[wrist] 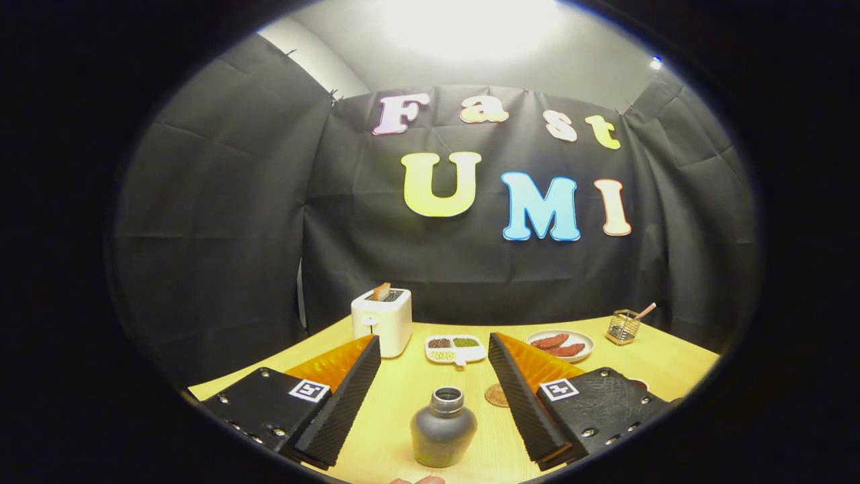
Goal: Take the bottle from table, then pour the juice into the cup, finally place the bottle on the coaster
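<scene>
Your bottle (443, 427) is a squat, dark grey thing with rounded shoulders and a short, open, ringed neck, and it stands upright on the pale wooden surface (416, 390). It sits between the two fingers of your gripper (434, 352), down near their bases rather than at the tips. The gripper is spread wide; neither finger touches the bottle, and there is bare surface on both sides of it.

Just beyond the bottle, to its right and close against the right finger, lies one round brown coaster (496, 395), partly hidden by that finger. Farther beyond the bottle you have one white toaster (382, 320) with one slice of bread (381, 291) poking out of it, off to the left. Straight beyond the bottle sits one white divided dish (455, 349) holding three small heaps of grains or beans. To the right of the bottle, past the coaster, there is one white plate (576, 337) with two reddish-brown pieces on it, and farther right one wire holder (623, 327) with one stick-like item leaning in it.
</scene>
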Demonstrator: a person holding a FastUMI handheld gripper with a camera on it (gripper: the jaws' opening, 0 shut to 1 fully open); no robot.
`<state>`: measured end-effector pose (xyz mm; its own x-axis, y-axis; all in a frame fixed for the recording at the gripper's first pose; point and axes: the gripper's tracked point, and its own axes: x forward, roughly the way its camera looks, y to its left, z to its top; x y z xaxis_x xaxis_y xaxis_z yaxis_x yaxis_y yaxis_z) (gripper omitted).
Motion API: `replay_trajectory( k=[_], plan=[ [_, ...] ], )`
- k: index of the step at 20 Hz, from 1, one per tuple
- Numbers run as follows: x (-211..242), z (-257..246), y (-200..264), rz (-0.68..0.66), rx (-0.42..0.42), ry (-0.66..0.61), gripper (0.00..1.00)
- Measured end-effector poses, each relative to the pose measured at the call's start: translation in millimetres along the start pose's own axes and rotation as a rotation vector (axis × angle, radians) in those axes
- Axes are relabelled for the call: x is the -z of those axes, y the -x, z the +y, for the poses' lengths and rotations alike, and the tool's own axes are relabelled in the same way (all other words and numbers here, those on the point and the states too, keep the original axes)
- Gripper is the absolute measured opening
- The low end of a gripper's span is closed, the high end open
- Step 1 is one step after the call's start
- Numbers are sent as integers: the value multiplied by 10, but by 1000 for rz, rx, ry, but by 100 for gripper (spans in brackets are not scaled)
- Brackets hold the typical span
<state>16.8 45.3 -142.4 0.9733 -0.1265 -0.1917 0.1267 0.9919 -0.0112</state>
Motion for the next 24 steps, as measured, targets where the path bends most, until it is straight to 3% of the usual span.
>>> replay_trajectory(
  k=[7, 13, 24],
  plan=[
    [501, -102, 6, 83, 65, -19, 98],
    [898, -39, -50, 134, 55, -20, 99],
    [1495, -123, -81, 261, 108, -15, 98]
  ],
)
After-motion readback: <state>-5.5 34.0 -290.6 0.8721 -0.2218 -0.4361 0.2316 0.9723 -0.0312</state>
